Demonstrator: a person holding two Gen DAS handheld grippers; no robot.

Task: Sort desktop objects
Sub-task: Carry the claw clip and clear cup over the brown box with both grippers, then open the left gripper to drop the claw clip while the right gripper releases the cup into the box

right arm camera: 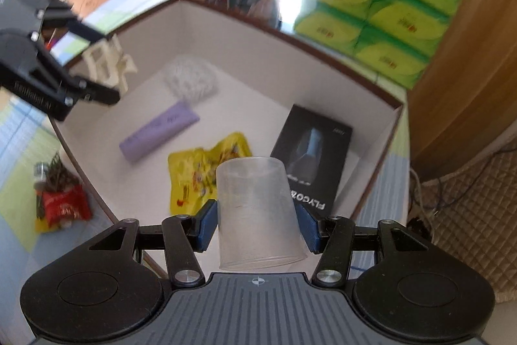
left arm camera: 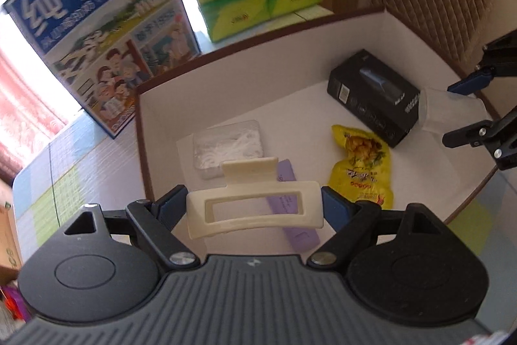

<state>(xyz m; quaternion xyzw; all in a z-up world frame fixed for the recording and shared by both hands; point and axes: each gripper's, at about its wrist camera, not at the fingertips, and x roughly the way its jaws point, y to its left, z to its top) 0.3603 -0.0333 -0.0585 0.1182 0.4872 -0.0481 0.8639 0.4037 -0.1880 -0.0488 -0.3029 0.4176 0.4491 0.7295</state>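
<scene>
While left gripper [left arm camera: 255, 204] fingers clench hair clip [left arm camera: 255, 209] crosswise, right gripper [right arm camera: 258, 223] fingers grasp cup [right arm camera: 255, 209], mouth toward camera.

The left gripper [left arm camera: 255, 204] has its blue pads [left arm camera: 334, 207] pressed on both ends of a cream hair clip [left arm camera: 255, 209], held flat across the jaws. Seen from the right wrist view, it sits at about ten o'clock, blurred, so its tilt is hard to judge. The right gripper [right arm camera: 257, 220] clamps a clear plastic cup [right arm camera: 255, 215] by its sides, apparently mouth toward the camera. From the left wrist view it enters at three o'clock.
</scene>
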